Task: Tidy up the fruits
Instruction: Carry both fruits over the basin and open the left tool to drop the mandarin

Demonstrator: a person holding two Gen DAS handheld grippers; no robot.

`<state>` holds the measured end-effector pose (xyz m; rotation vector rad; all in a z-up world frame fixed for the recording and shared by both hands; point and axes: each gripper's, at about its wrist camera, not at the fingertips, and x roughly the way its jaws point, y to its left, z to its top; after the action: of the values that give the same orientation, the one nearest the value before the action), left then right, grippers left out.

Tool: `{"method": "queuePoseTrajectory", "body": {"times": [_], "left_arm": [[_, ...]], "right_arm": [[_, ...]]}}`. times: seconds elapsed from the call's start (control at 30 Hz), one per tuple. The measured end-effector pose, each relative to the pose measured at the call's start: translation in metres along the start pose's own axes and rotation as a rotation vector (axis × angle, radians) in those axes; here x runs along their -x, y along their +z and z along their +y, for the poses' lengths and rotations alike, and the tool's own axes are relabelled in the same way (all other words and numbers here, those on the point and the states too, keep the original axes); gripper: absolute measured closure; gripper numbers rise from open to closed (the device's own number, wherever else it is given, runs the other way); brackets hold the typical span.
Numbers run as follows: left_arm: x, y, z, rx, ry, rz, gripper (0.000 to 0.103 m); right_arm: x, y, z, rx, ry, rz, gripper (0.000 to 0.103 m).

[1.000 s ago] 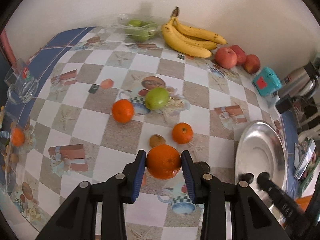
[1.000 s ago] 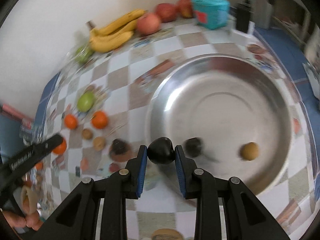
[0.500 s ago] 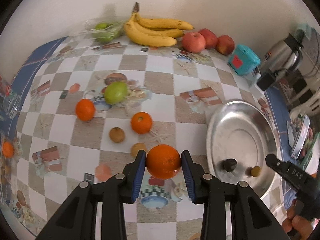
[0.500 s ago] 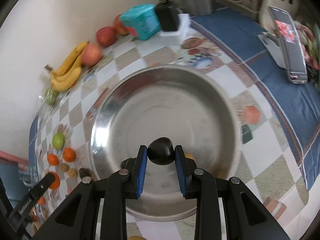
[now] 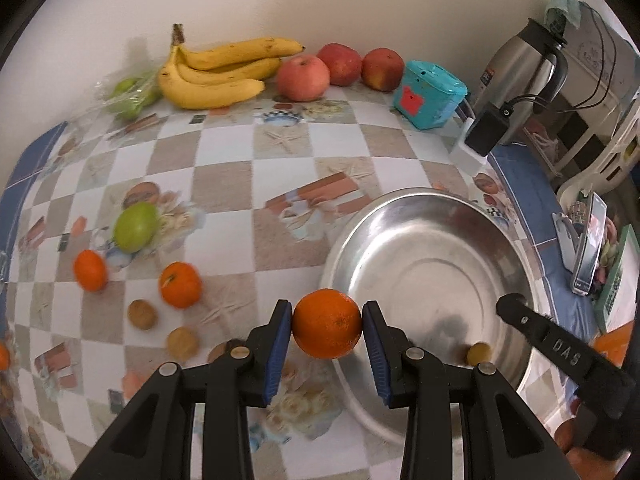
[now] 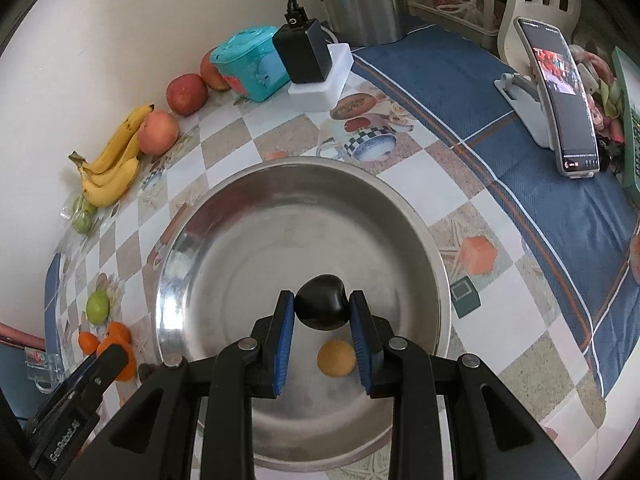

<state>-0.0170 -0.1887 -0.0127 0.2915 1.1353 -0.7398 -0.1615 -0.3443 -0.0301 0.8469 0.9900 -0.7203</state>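
We see the checkered table (image 5: 280,168) bearing a steel bowl (image 5: 400,216) right of our left claw (image 5: 326,324), loose oranges (image 5: 180,284) and a green apple (image 5: 136,226) to its left, bananas (image 5: 224,72) and red apples (image 5: 304,78) far ahead.
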Motion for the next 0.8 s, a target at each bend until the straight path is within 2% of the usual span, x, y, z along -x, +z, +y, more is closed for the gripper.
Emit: {"method": "queuePoseTrajectory", "body": {"times": [0.17, 0.43, 0.8], "left_arm": [[-0.010, 0.012, -0.015, -0.025, -0.014, -0.025, 0.064], [-0.025, 0.021, -0.035, -0.059, -0.030, -0.020, 0.064], [-0.036, 0.017, -0.038, -0.046, -0.050, 0.004, 0.063]], "right_arm": [[-0.005, 0.009, 0.001, 0.010, -0.012, -0.013, 0.074], [-0.011, 0.020, 0.006, 0.028, -0.012, -0.028, 0.074], [-0.014, 0.024, 0.007, 0.029, -0.013, -0.014, 0.074]]}}
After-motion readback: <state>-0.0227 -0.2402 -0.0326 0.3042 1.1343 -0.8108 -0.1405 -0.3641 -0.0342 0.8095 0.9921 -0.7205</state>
